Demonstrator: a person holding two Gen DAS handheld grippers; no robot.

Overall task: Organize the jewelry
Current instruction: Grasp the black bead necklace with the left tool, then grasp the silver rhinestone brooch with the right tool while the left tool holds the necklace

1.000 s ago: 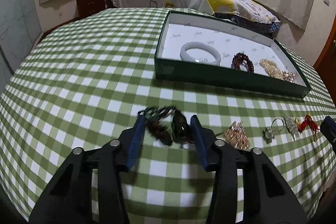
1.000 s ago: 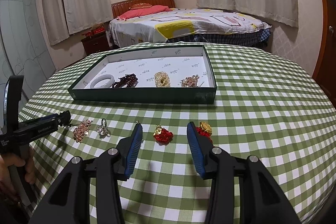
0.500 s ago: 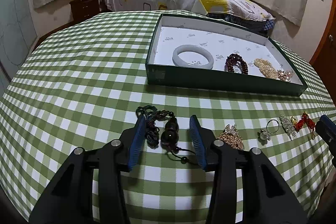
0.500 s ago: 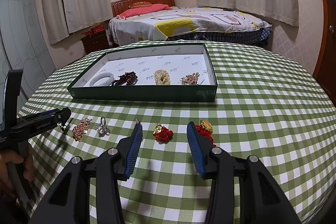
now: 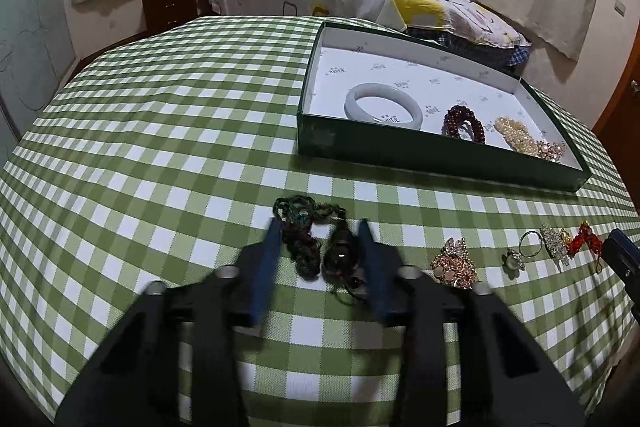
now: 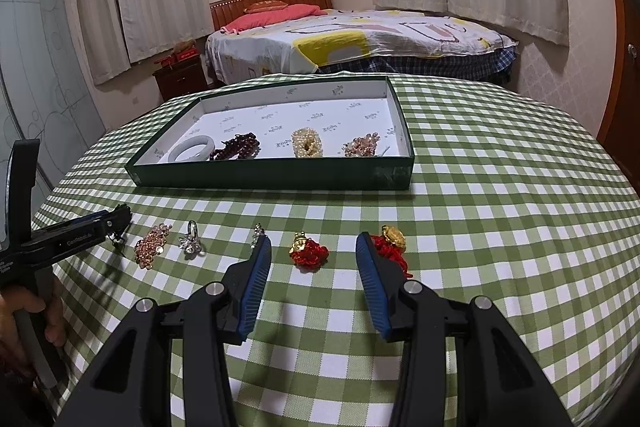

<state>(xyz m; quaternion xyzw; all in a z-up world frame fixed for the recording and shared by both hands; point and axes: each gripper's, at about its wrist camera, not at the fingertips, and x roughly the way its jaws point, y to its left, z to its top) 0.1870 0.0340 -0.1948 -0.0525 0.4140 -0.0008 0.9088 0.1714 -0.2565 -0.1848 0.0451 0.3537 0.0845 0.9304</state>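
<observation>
- Now the left gripper [image 5: 320, 247] is closing its jaws around the dark necklace [image 5: 316, 247] on the cloth [image 5: 160, 167].
- The right gripper [image 6: 314, 255] is half open, empty; the tray [image 6: 272, 175] is at 12 o'clock.

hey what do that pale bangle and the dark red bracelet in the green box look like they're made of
Pale bangle: probably jade or glass, going by its smooth, milky, seamless ring. Dark red bracelet: glossy round beads, possibly garnet or glass; too small to tell for certain.

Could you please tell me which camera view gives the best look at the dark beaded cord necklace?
The left wrist view: the dark beaded cord necklace lies on the tablecloth between the closing left claw's fingers. In the right wrist view that claw hides it.
</observation>
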